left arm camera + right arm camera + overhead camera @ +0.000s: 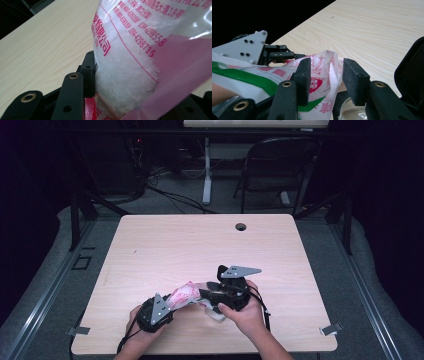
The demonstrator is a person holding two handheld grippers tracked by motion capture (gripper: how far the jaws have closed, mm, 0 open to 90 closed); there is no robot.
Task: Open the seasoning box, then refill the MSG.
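Near the table's [150, 240] front edge, one pink-printed plastic bag [186, 293] of white granules, two grippers, left gripper [176, 304] clamped on it, right gripper [325, 75] jaws parted around its folded top.

Black claws [325, 77], brass-ringed screws, grey triangular plates [239, 271].

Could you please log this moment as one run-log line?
left gripper: shut on clear red-printed plastic bag of white granules | right gripper: open around bag top | wooden table
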